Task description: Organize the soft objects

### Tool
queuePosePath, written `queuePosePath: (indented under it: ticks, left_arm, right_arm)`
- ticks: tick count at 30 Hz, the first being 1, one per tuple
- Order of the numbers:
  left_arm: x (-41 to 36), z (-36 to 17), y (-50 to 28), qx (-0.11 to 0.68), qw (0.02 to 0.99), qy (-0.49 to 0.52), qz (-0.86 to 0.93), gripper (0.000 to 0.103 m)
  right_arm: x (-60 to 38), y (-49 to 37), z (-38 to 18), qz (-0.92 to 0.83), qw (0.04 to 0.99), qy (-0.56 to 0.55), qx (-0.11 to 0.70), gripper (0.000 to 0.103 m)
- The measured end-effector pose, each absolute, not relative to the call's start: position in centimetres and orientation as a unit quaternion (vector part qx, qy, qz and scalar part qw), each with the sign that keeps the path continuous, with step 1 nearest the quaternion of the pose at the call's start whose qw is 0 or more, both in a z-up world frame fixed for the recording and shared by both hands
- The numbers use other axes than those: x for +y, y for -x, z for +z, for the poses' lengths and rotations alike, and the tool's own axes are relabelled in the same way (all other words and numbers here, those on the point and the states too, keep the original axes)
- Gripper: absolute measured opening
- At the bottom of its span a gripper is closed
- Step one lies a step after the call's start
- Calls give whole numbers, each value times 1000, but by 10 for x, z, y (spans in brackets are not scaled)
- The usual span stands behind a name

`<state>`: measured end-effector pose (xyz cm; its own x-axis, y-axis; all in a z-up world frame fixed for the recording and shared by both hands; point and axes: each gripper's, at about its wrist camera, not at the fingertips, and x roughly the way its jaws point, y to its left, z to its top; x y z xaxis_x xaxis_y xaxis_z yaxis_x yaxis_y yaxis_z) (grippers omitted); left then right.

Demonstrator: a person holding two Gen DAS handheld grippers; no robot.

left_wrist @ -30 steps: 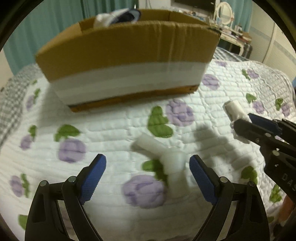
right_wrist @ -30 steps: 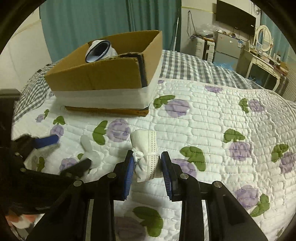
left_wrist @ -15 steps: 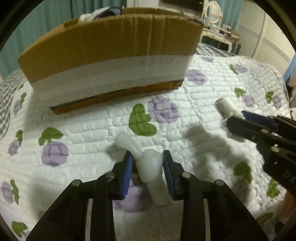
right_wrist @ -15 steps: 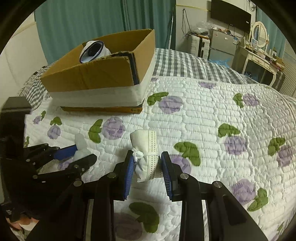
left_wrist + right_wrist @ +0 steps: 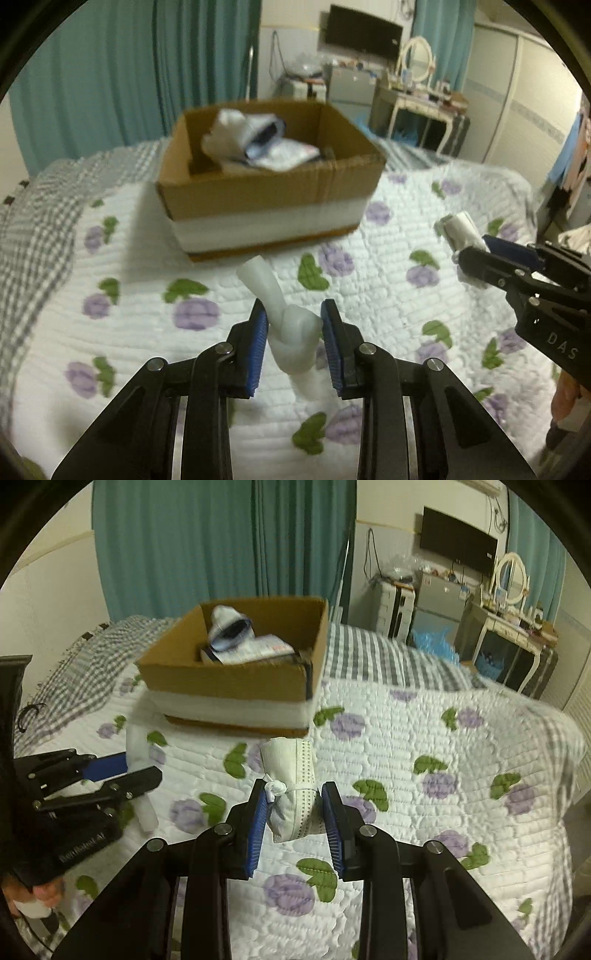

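Note:
My left gripper [image 5: 293,345] is shut on a knotted white sock [image 5: 291,328] and holds it above the floral quilt [image 5: 147,332]. My right gripper [image 5: 293,825] is shut on a rolled white cloth bundle tied with a string [image 5: 291,794], also lifted off the quilt. A cardboard box [image 5: 273,199] with a white band stands ahead, open on top, with soft items inside [image 5: 255,144]. The box also shows in the right wrist view [image 5: 236,679]. The right gripper appears at the right of the left wrist view [image 5: 476,251]; the left gripper shows at the left of the right wrist view [image 5: 122,771].
The quilt covers a bed with a grey checked sheet [image 5: 388,657] behind the box. Teal curtains [image 5: 221,542] hang at the back. A dresser with a mirror [image 5: 513,627], a TV and cabinets stand at the right.
My left gripper closed on the knotted sock and lifted it. Both grippers rose, so the box's open top now shows. The right gripper kept its hold on the bundle.

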<state>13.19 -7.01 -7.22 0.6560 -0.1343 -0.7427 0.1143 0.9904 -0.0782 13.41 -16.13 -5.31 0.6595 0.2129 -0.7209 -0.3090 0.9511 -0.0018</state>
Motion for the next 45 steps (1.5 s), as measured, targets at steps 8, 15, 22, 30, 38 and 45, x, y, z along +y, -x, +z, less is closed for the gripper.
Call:
queuePosePath:
  ticks: [8,15,22,30,38,45]
  left_arm:
    - [-51,-15,-110,354,932,1,-71,28]
    - [-29,31,-116,308,949,2,-68,28]
    - [-13,47,-173,294,955,-1,-43,28]
    - [-10,13,-262,326,944,-38,-23,29]
    - [-14,-31,-314,352,934,-48,-23,35]
    - [-18,-47,-326,363,929,-67,-11,58]
  right_arm:
    - [-139,-109,8,156,925,76,339,29]
    - [-121,-120,46,173,934,77,304,29]
    - [-107,-174,65,188,940,51,278,29]
    - [-93,-259,36,186,935,45,297,29]
    - [-99,-333,-14,181,921,0,345,29]
    - [-92,-363,-32,166,922,8,351,56]
